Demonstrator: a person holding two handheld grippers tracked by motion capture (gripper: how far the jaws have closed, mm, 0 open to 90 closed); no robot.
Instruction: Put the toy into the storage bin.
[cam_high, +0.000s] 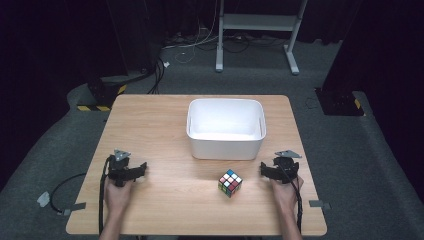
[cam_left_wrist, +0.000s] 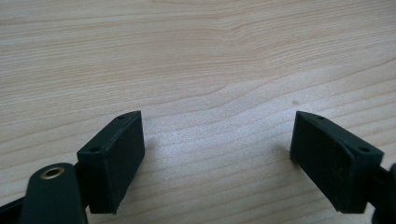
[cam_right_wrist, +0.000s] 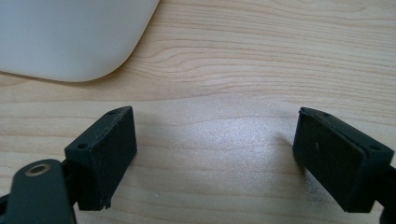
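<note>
Nothing lifted or placed so far, judging by the layout; all of the work left to do. At lower left of the high view, left gripper (cam_high: 141, 170) resting on the wooden table (cam_high: 160, 125), jaws spread wide over bare wood, holding nothing. Right of centre, low in the frame, puzzle cube (cam_high: 230, 183) sitting loose on the table, just below the white bin (cam_high: 226, 145), which looks empty. Further right, right gripper (cam_high: 264, 169) near the cube, apart from it, jaws spread wide and empty, pointing inward. Likely still ahead: closing on the cube, carrying it up into the bin.
</note>
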